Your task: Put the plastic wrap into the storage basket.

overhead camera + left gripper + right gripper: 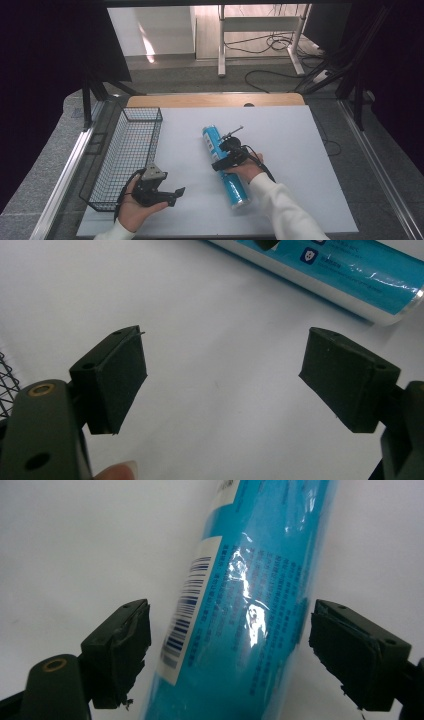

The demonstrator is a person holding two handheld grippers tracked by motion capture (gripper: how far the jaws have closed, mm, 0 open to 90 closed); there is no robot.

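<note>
Nearest the high view, the left gripper is held idle just above the white table, jaws apart with nothing between them, presumably kept clear while the other hand works. Farther in, the right gripper is lowered over the blue tube, which lies flat mid-table. Its jaws straddle the tube with small gaps either side, not yet pressing. Beyond, at left, the wire basket is left waiting, likely as the destination.
</note>
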